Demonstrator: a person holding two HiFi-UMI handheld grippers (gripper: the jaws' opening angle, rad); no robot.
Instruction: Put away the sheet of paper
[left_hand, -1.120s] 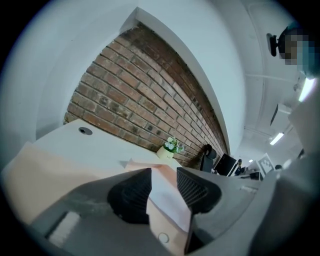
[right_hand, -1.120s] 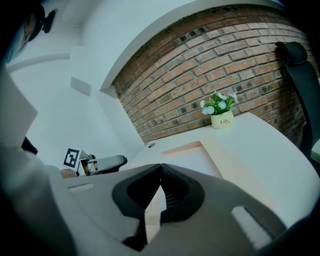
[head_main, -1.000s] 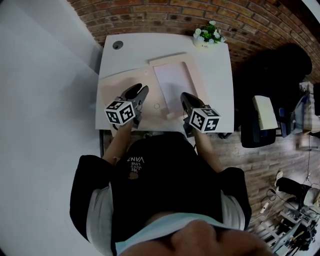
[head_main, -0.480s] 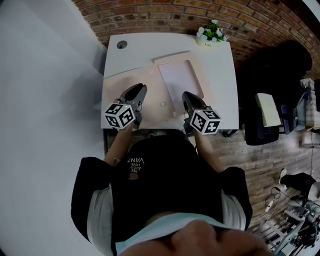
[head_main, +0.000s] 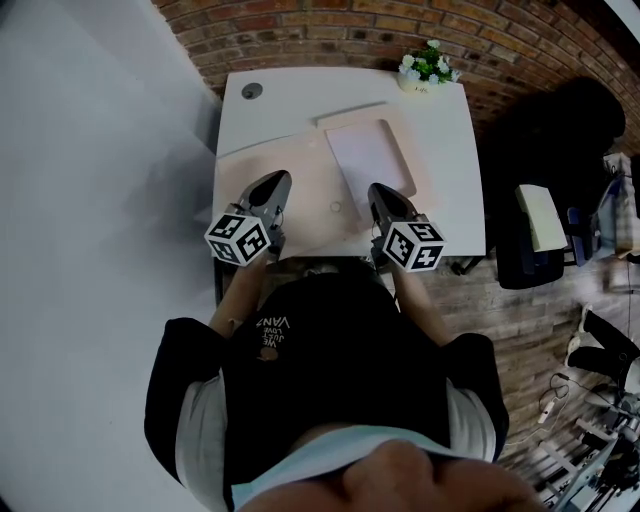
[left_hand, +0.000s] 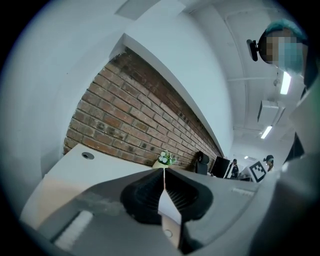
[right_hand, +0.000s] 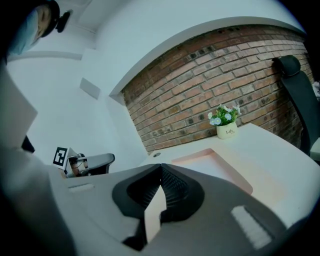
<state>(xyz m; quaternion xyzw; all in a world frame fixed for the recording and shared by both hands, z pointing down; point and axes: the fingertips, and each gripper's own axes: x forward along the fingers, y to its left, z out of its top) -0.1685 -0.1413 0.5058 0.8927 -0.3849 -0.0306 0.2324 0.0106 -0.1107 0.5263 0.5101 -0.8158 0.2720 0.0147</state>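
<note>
A white sheet of paper (head_main: 369, 156) lies inside a pale pink folder (head_main: 295, 190) spread open on the white desk (head_main: 300, 95); the right gripper view shows the paper (right_hand: 220, 167) ahead of the jaws. My left gripper (head_main: 272, 188) hovers over the folder's left half, and its jaws have just been closing with nothing between them. My right gripper (head_main: 383, 194) hangs over the near end of the paper, its jaws shut and empty. In the left gripper view the left gripper (left_hand: 164, 170) shows its pads together, as does the right gripper (right_hand: 161, 166) in its own view.
A small potted plant (head_main: 425, 68) stands at the desk's far right corner, and a cable hole (head_main: 250, 90) sits far left. A small ring (head_main: 335, 207) lies on the folder between the grippers. A brick wall backs the desk. A black chair (head_main: 545, 130) stands to the right.
The left gripper's jaws have gone from apart to shut. Both grippers have drawn slightly back toward the person and up.
</note>
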